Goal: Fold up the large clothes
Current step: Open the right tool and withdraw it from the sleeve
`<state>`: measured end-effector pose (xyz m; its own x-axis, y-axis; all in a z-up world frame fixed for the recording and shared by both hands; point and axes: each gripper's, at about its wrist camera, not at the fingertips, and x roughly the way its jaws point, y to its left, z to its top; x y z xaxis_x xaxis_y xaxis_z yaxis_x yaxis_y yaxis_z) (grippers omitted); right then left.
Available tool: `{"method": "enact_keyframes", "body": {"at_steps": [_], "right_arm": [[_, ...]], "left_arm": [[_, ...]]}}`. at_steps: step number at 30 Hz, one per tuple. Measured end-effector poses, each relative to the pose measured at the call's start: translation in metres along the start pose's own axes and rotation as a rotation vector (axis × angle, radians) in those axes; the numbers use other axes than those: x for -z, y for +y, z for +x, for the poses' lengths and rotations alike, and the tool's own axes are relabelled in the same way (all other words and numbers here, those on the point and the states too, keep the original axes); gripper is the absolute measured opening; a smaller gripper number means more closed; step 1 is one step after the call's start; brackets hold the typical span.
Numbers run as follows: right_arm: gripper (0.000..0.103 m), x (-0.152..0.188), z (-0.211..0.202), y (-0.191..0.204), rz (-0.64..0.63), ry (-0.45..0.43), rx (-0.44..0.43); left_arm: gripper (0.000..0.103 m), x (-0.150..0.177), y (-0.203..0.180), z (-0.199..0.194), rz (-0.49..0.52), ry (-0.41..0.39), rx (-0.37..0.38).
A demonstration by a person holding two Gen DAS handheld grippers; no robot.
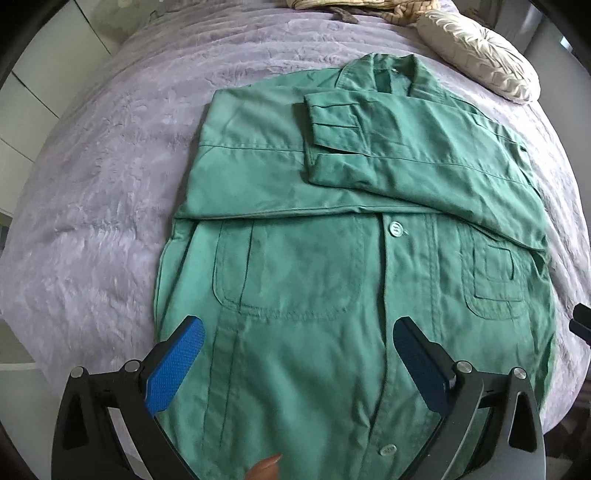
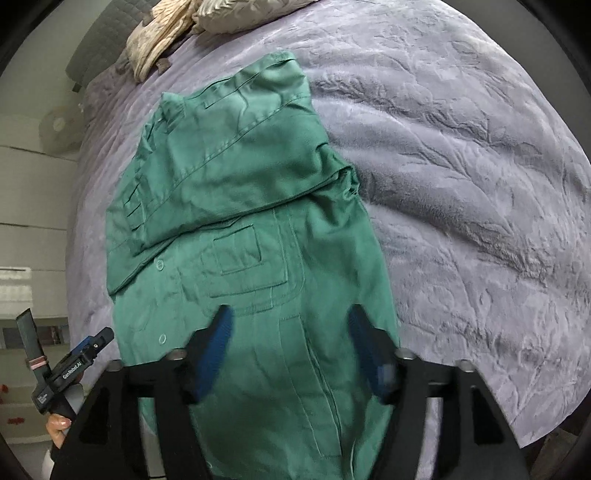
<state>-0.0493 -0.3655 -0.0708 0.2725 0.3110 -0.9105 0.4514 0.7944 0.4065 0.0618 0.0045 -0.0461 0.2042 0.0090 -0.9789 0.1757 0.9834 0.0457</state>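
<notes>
Green jacket (image 1: 332,229): woven cotton-like cloth, buttoned front up, laid flat on the bed; both sleeves folded across the chest, cuff (image 1: 325,122) of the upper sleeve lying near the collar (image 1: 384,70). Pale buttons (image 1: 395,228) down the placket; stitched patch pockets (image 1: 288,273) on either side of it. Lower half still unfolded, hem toward the cameras.

Left gripper (image 1: 299,354): black frame, blue textured pads (image 1: 177,365); jaws spread fully wide above the lower front of the jacket, nothing between them, not touching the cloth. A fingertip (image 1: 266,467) shows at the bottom edge of the left wrist view.

Right gripper (image 2: 291,350): same make, pads blurred; jaws released and well apart over the jacket's lower right side, holding nothing. The left gripper (image 2: 74,365) appears beside the bed edge in the right wrist view, gripped by a hand (image 2: 57,424).

Bedspread (image 1: 92,221): lilac-grey plush, embossed leafy pattern, covering the whole bed.

Cushion (image 1: 480,51): cream, pleated, oval, near the jacket's collar. Striped beige cloth (image 1: 369,7) heaped at the head of the bed.

Room: white panelled wall (image 2: 33,206) at left.
</notes>
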Motion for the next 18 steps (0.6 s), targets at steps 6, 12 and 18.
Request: {"method": "enact_keyframes", "body": {"at_steps": [6,12,18], "right_arm": [[0.093,0.009,-0.008,0.014,-0.092,-0.014,-0.004],[0.103,0.013,-0.005,0.02,-0.134,0.053,-0.043],[0.103,0.024,-0.004,0.016,-0.104,0.085,-0.065]], "left_arm": [[0.103,0.016,-0.012,-0.015,-0.008,-0.007,-0.009],[0.103,0.029,-0.011,-0.021,-0.046,0.005,-0.012],[0.103,0.039,-0.007,-0.023,-0.044,0.021,-0.001]]}}
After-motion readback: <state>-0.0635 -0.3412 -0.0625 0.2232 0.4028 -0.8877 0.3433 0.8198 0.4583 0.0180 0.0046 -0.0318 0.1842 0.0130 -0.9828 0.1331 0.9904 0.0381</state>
